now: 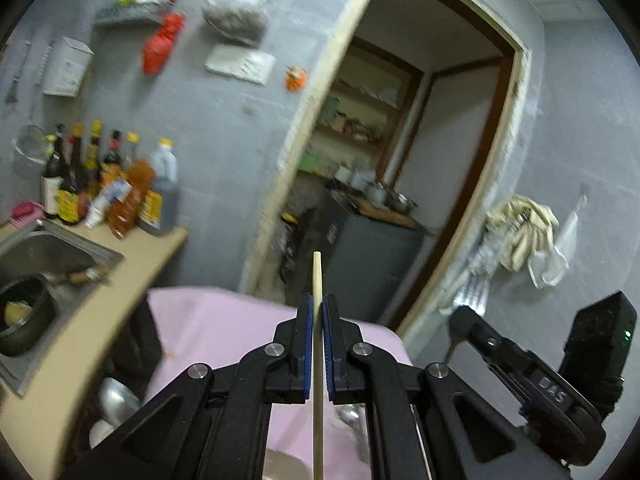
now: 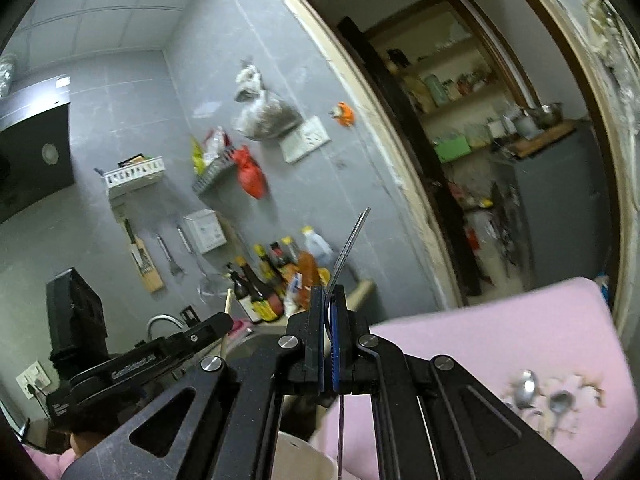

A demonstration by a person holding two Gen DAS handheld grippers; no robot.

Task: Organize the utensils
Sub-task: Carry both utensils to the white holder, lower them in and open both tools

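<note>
Above the pink cloth-covered table [image 1: 224,328], the left gripper [image 1: 317,344] clamps its blue-padded jaws on a thin pale wooden chopstick [image 1: 317,280] that stands upright, its tip poking past the pads. Beside it, the right gripper [image 2: 330,340] pinches a slim, curved metal utensil handle [image 2: 348,248] pointing upward. Two steel spoons [image 2: 540,394] lie on the pink cloth at the right wrist view's lower right.

Pink-covered table [image 2: 520,328] bare at centre; two spoons [image 2: 540,394] at 4 o'clock. Bottles [image 1: 108,188] crowd counter [image 1: 120,280] at 9 o'clock.
</note>
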